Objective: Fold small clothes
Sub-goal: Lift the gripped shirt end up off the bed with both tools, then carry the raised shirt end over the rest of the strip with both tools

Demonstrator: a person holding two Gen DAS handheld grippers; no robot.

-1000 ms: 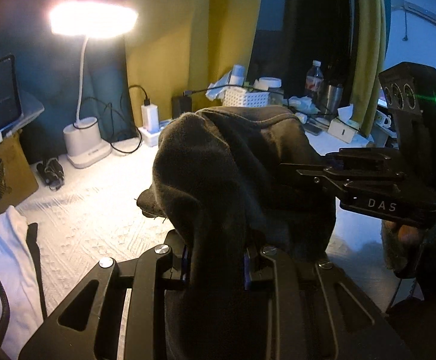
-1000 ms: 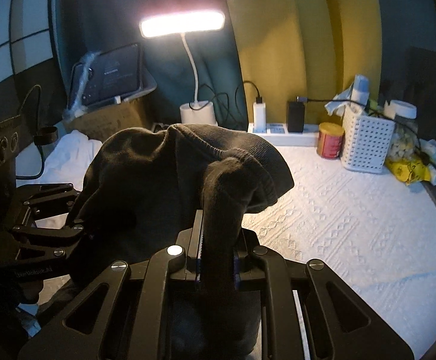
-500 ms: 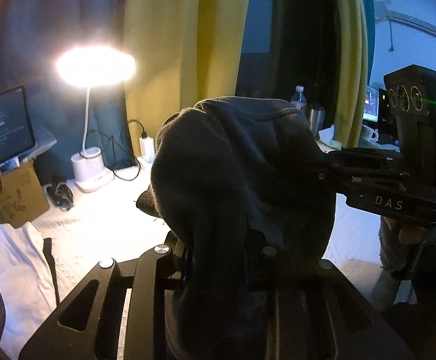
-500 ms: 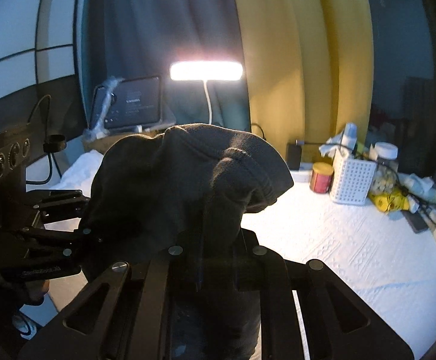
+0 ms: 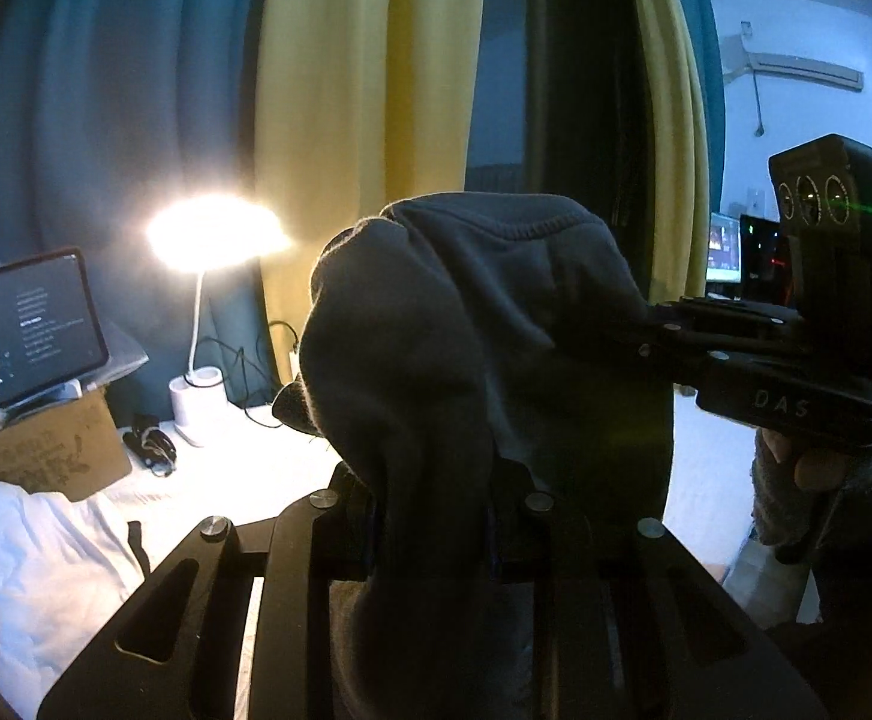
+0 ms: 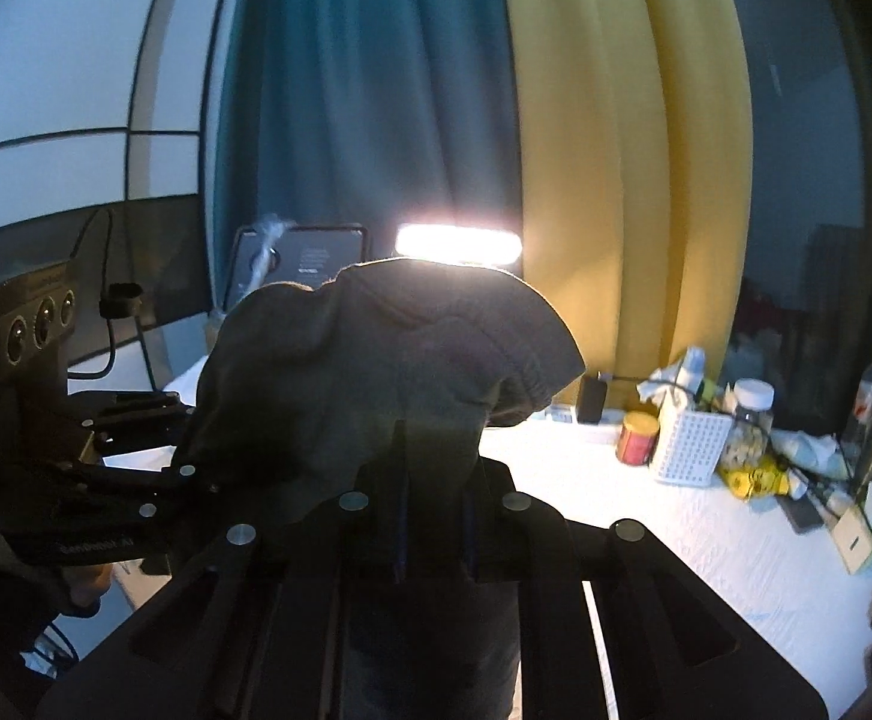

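Note:
A dark grey garment (image 5: pixel 472 348) hangs bunched in the air between both grippers, well above the table. My left gripper (image 5: pixel 430 516) is shut on one part of the cloth, which fills the gap between its fingers and hides the tips. My right gripper (image 6: pixel 433 516) is shut on another part of the same dark grey garment (image 6: pixel 376 372). In the left wrist view the right gripper (image 5: pixel 652 330) reaches in from the right into the cloth. In the right wrist view the left gripper (image 6: pixel 184 450) comes in from the left. Both point slightly downward.
The table with a white textured cover (image 6: pixel 676 516) lies below. A lit desk lamp (image 5: pixel 214 234), a tablet (image 5: pixel 46 324) on a cardboard box and a white garment (image 5: pixel 34 564) sit at the left. A white basket (image 6: pixel 688 444), a red can (image 6: pixel 637 438), bottles and cables crowd the back right. Curtains hang behind.
Both grippers have risen together with the dark garment, and it now hangs higher above the table. The views tilted up, showing more curtain and less tabletop.

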